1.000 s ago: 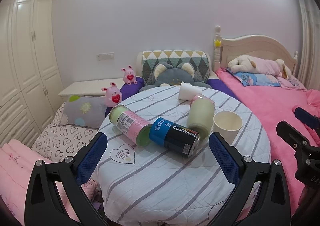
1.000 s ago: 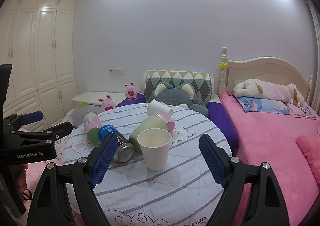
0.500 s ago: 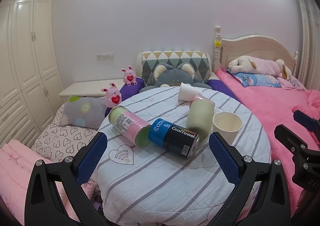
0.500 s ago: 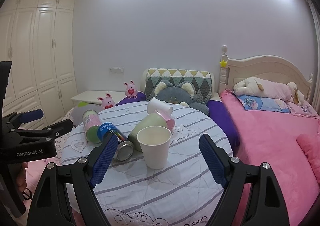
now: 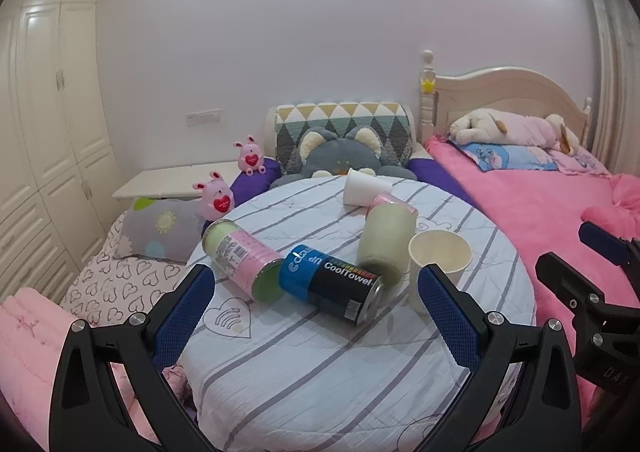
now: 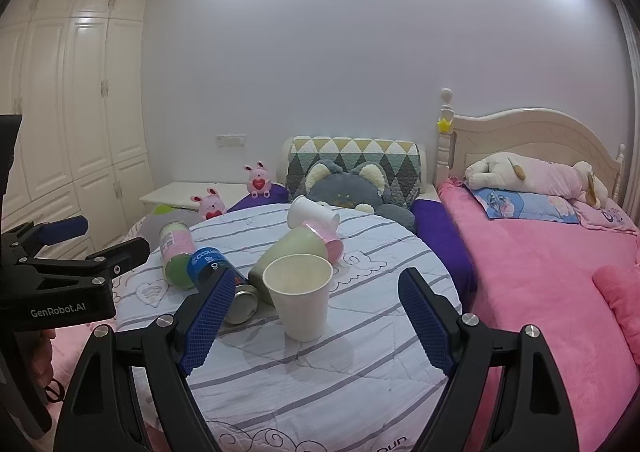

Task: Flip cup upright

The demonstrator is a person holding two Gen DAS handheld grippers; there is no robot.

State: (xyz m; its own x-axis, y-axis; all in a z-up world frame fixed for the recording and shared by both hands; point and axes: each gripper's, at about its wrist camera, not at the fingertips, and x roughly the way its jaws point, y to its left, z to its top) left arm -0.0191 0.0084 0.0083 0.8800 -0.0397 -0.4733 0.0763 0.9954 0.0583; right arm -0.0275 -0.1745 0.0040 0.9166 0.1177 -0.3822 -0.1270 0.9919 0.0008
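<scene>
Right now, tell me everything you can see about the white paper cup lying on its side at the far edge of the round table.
The white paper cup is plain, unprinted and tapered. It lies tipped on the striped tablecloth near the table's far edge, mouth toward the right and base toward the left in the right wrist view. It sits just in front of the grey cat cushion, and its lower side meets the pink-wrapped canister. Neither claw touches it.

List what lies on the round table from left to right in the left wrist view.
Pink-labelled can → blue and black CoolTowel can → pale green container → upright paper cup. The tipped white cup sits farther back, above the green container, so I leave it out of the order.
</scene>
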